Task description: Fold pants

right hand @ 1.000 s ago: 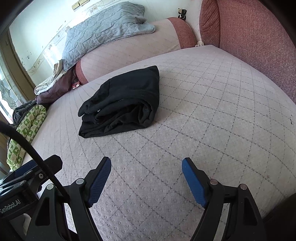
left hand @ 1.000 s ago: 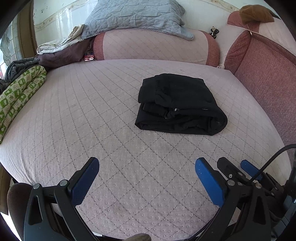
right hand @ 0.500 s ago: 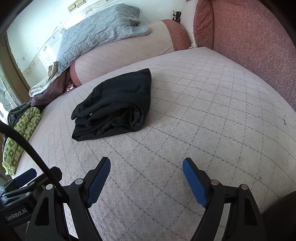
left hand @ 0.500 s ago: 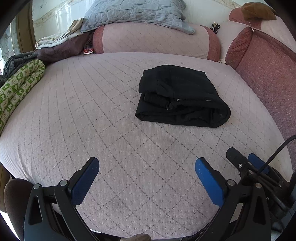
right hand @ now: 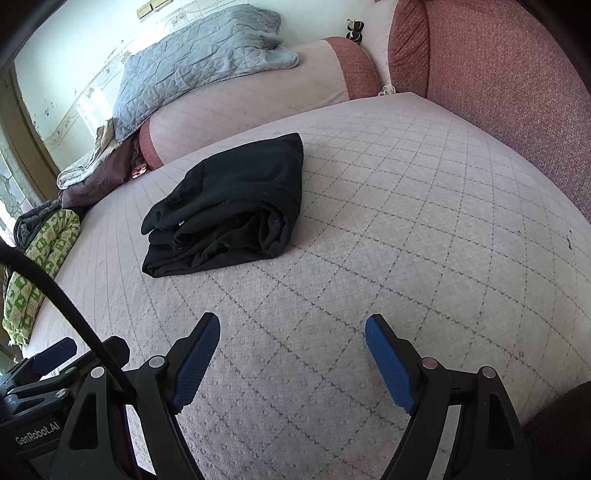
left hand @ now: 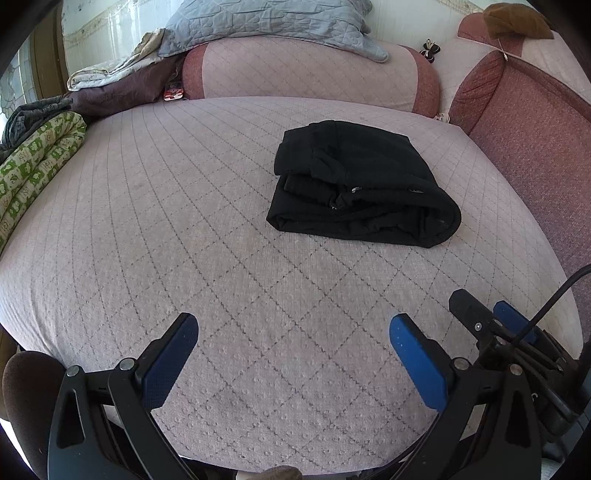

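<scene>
Black pants (left hand: 360, 186) lie folded into a compact bundle on the pink quilted bed (left hand: 166, 229), right of centre; they also show in the right wrist view (right hand: 229, 206). My left gripper (left hand: 293, 328) is open and empty, well in front of the pants near the bed's front edge. My right gripper (right hand: 291, 326) is open and empty, also short of the pants. The right gripper shows at the left wrist view's lower right (left hand: 491, 325), and the left gripper shows at the right wrist view's lower left (right hand: 55, 354).
A pink bolster (left hand: 306, 74) with a grey quilted pillow (left hand: 266, 18) lies at the back. A red padded headboard (left hand: 535, 122) runs along the right. A green patterned blanket (left hand: 33, 173) and piled clothes (left hand: 122, 85) sit at the left.
Both grippers tilted slightly, so the pants sit a bit higher in both views. Both grippers stay open and empty; the pants have not moved.
</scene>
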Demonstrator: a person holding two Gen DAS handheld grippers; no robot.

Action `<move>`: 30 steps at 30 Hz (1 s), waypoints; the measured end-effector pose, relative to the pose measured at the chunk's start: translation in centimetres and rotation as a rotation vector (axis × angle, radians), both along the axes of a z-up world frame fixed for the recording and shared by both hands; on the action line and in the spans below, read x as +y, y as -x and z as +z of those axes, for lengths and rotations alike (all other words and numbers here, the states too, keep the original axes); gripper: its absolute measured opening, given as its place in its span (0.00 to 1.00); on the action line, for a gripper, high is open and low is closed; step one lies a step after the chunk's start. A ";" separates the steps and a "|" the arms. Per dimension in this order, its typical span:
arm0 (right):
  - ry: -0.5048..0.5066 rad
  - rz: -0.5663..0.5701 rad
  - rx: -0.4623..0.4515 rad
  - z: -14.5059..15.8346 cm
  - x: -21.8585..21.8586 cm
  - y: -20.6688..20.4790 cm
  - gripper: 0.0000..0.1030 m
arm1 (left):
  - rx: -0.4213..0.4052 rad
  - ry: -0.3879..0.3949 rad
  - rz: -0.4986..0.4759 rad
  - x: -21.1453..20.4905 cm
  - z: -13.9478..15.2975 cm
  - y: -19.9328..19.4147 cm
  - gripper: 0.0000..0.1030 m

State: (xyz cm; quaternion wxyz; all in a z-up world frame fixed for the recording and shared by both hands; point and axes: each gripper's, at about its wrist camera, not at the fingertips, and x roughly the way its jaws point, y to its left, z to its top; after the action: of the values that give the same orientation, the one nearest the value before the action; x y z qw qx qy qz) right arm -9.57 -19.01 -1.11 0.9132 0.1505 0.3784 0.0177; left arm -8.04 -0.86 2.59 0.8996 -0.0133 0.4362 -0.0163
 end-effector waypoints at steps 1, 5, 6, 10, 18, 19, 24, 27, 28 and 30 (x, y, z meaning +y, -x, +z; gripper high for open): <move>0.002 0.001 -0.001 0.0 0.1 0.0 0.83 | 0.001 -0.001 -0.001 0.0 0.0 0.0 1.00; 0.008 0.001 -0.005 0.1 0.2 0.1 0.83 | 0.007 0.004 -0.001 0.1 -0.1 0.0 1.00; 0.006 0.000 -0.005 0.1 0.1 0.1 0.83 | 0.008 0.006 0.000 0.1 -0.1 0.0 1.00; 0.005 -0.001 -0.003 0.0 0.1 0.0 0.83 | 0.016 0.011 0.001 0.2 -0.3 0.0 1.00; -0.022 0.005 0.001 0.6 -1.0 -0.7 0.84 | -0.023 0.087 -0.018 2.4 1.0 -2.2 1.00; -0.021 0.004 -0.005 1.2 -1.4 -1.1 0.83 | -0.005 0.121 -0.032 3.0 1.0 -2.8 1.00; -0.008 0.008 -0.043 4.3 -2.9 -3.3 0.85 | 0.085 0.130 -0.045 4.5 -0.3 -4.8 0.98; -0.030 0.027 -0.012 5.1 -3.6 -6.0 0.86 | 0.071 0.062 -0.018 4.6 -1.4 -5.5 0.98; -0.035 0.030 0.001 5.2 -3.8 -7.2 0.86 | 0.082 0.057 -0.012 4.7 -1.9 -5.7 0.98; -0.038 0.026 0.014 5.2 -4.0 -9.2 0.86 | 0.114 0.041 -0.004 4.6 -3.2 -6.0 0.98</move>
State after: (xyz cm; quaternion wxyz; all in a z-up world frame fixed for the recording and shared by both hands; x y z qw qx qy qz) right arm -0.42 -23.06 4.07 0.9073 0.1629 0.3861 0.0359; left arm -2.03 3.75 -0.59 0.8729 -0.0318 0.4862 -0.0263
